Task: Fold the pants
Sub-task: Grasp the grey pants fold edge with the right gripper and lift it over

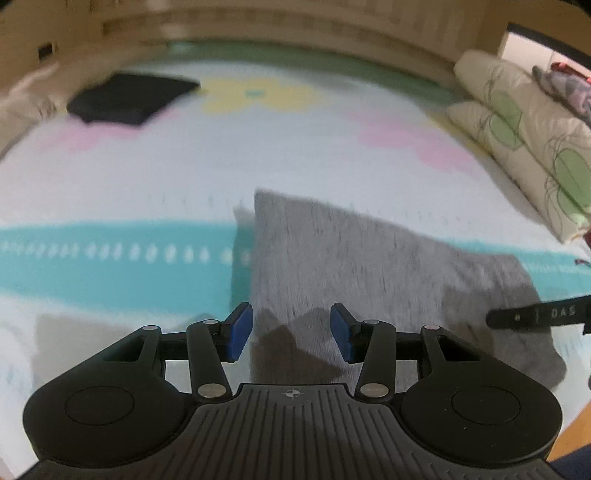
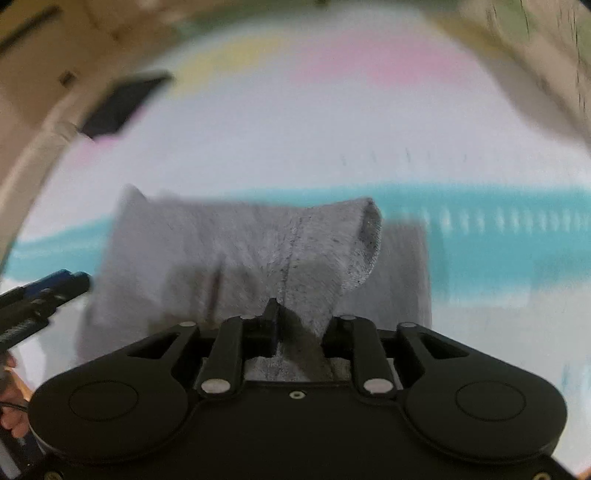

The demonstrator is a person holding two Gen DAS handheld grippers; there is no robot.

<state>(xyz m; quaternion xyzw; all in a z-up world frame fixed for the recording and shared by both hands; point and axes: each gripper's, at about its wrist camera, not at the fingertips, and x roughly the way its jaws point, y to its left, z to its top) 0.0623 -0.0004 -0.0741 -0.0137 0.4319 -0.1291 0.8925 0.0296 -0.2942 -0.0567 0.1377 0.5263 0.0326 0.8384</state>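
The grey pants [image 1: 369,258] lie partly folded on the bed cover, running from the middle of the left wrist view to its lower right. My left gripper [image 1: 291,328] hovers over their near edge, blue pads [image 1: 240,330] apart, with nothing pressed between them. A black finger of the right gripper [image 1: 535,314] pokes in over the pants' right end. In the right wrist view, my right gripper [image 2: 299,325] is shut on a bunched ridge of the grey pants [image 2: 325,251], which rises in a raised fold in front of it. The left gripper [image 2: 48,291] shows at that view's left edge.
The bed cover [image 1: 184,166] is white with a teal band and pink and yellow patches. A black folded garment [image 1: 129,98] lies at the far left. Two patterned pillows [image 1: 524,136] are stacked along the right. A wooden wall [image 1: 295,33] closes the far side.
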